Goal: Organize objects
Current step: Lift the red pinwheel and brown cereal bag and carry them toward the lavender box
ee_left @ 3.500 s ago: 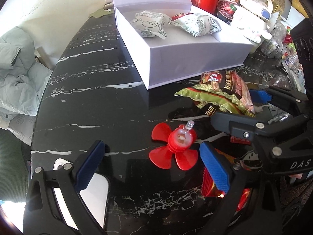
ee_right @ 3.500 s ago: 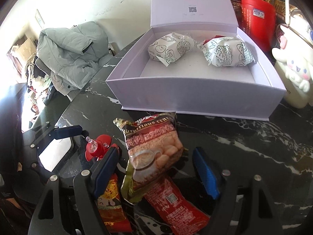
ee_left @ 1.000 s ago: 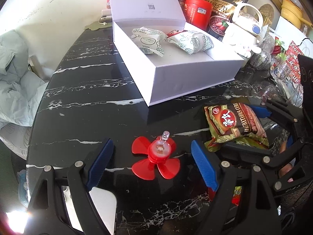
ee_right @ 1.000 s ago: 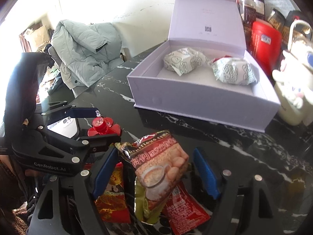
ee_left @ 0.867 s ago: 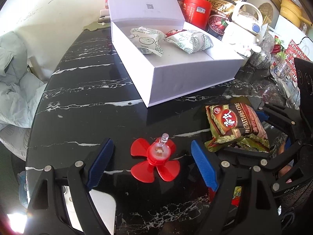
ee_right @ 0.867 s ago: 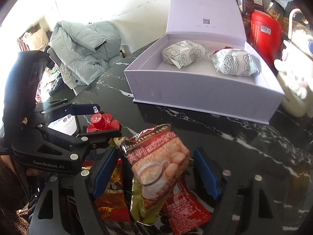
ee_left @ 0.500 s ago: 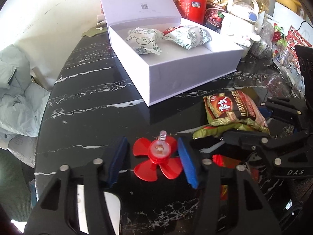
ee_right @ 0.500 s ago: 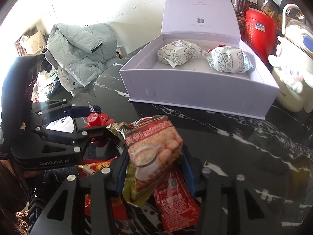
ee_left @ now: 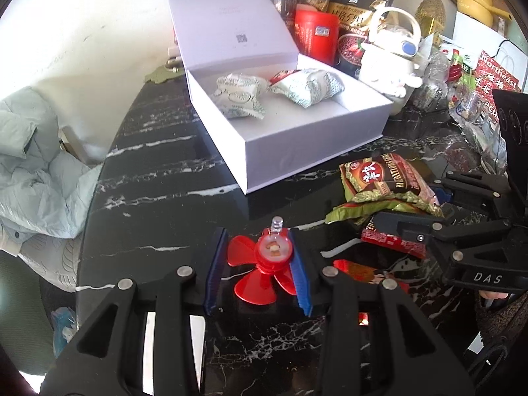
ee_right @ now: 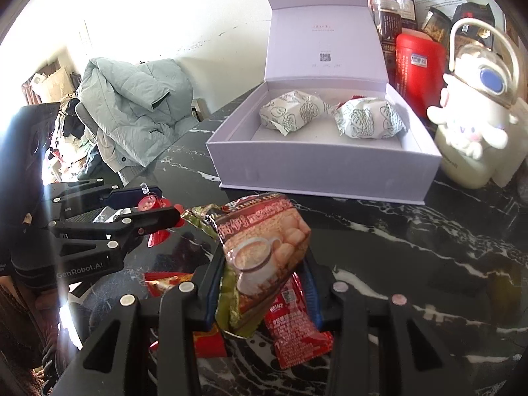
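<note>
The left gripper point(ee_left: 260, 265) is clamped on a red toy fan point(ee_left: 264, 264) just above the black marble bench point(ee_left: 158, 178). The right gripper point(ee_right: 260, 283) has its jaws closing on a cereal packet point(ee_right: 264, 254), pads pressing its sides, above a red ketchup sachet point(ee_right: 293, 333). Behind them sits an open white box point(ee_right: 323, 165) holding two wrapped buns point(ee_right: 293, 112).

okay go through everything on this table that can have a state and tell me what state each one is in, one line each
white gift box: lid up, two wrapped packets inside.
red propeller toy: clamped by the left gripper.
cereal sachet: between the right gripper fingers, which are closing; pads pressing it.
ketchup packet: lying flat, sealed.
red canister: upright, lid on.
</note>
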A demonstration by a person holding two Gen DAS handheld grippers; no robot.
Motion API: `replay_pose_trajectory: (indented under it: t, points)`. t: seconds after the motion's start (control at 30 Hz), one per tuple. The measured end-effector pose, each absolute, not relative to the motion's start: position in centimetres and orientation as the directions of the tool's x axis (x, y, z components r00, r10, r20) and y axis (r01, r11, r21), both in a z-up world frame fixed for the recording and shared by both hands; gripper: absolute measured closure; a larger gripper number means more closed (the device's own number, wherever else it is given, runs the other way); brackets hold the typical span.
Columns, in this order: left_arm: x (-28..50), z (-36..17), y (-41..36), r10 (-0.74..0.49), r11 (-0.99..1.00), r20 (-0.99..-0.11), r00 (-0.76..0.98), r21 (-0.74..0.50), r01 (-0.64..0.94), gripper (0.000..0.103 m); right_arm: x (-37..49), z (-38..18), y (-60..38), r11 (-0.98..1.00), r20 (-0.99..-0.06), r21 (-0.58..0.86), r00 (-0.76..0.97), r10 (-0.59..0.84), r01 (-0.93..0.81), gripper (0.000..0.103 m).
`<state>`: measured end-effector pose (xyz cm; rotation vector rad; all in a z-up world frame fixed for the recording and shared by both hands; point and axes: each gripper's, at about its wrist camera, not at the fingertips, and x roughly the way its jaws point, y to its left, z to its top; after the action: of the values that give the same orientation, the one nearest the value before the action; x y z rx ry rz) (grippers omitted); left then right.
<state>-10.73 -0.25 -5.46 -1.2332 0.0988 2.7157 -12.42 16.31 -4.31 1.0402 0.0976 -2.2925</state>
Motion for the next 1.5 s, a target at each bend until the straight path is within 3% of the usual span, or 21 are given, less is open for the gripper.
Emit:
replay_pose_trajectory:
  t: [1.0,1.5]
  points:
    - [-5.7,-1.0,3.6,0.144,-0.978,-0.716,-0.683,0.0,-0.207,0.068,-4.6,1.3,20.2,-0.856,-0.658,0.086,-0.616,-0.433,0.511,0.061]
    - [-9.9,0.9,4.7,0.144,-0.976,-0.717,-0.682,0.013,-0.219,0.068,-8.1,2.4,21.3,-0.868,-0.662,0.101,-0.618,-0.423,0.486,0.061]
